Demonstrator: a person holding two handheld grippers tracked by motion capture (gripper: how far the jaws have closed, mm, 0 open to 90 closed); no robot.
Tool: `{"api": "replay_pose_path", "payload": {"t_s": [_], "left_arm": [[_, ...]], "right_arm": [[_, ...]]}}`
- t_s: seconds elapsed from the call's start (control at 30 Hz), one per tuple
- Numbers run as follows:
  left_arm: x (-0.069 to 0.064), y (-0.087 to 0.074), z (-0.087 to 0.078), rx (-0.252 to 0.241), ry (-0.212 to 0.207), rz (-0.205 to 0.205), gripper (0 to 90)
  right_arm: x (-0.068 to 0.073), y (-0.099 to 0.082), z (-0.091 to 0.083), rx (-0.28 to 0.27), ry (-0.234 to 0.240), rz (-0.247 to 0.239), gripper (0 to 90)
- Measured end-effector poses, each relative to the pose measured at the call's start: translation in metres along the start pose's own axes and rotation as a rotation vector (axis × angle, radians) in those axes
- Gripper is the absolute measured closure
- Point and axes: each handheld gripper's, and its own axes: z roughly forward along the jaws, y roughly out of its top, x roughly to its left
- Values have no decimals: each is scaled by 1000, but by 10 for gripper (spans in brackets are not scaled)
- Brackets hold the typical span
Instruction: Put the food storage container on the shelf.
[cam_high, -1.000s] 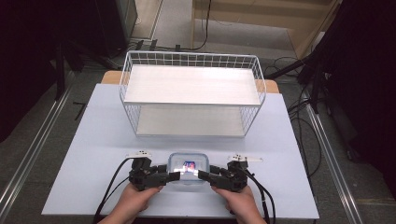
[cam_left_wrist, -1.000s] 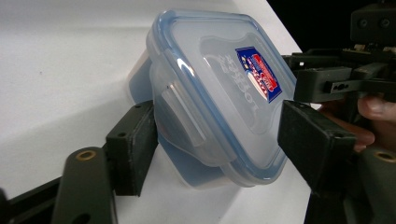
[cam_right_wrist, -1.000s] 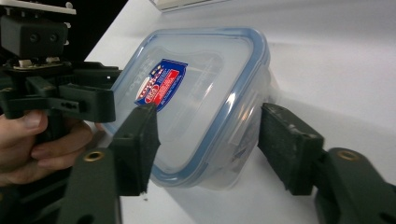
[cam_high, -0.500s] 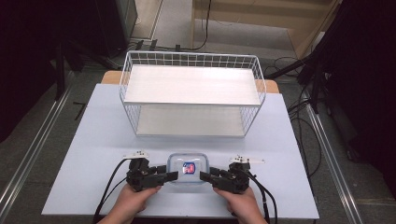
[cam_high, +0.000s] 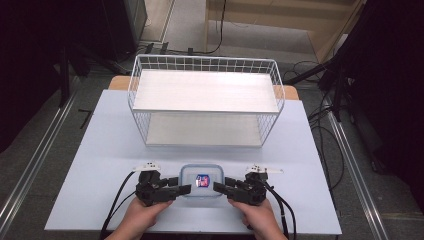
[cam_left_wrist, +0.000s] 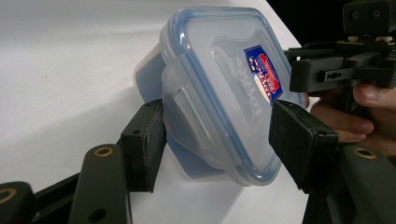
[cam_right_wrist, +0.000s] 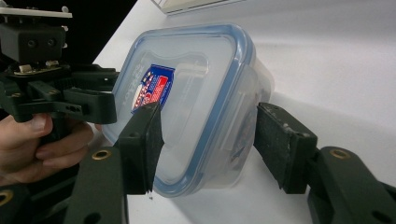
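Pale blue-white, the table (cam_high: 100, 165) carries a white wire basket (cam_high: 205, 107) with two wooden shelves, and behind it dark floor and cables are visible. Taking this basket as landmark, a clear plastic container (cam_high: 201, 181) with blue-rimmed lid stands in front of it, near the front edge of the table, about under the basket's middle. On the lid is a small red and blue label (cam_high: 202, 180).

To the left of the container is the left gripper (cam_high: 181, 188). Its jaws have just been closing. In the left gripper view the container (cam_left_wrist: 219, 93) is between them; one pad (cam_left_wrist: 147, 140) touches the side latch, the other pad (cam_left_wrist: 299, 140) lies at the lid rim, so it grasps the container's end.

To the right is the right gripper (cam_high: 219, 188). In the right gripper view its left pad (cam_right_wrist: 144, 140) lies against the lid (cam_right_wrist: 187, 93), while the right pad (cam_right_wrist: 280, 140) stands a little apart from the wall, so this grip is not clenched.
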Motion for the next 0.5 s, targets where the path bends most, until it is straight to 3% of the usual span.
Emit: {"api": "replay_pose_path", "payload": {"t_s": [0.27,0.37,0.5], "left_arm": [[-4,0,-1,2,16,33,384],[-4,1,-4,-15,6,33,452],[-5,0,-4,-19,11,43,452]], "right_arm": [[-2,0,-3,-8,12,21,481],[-2,-1,-6,-19,40,32,520],[0,-2,-7,-20,32,10,518]]}}
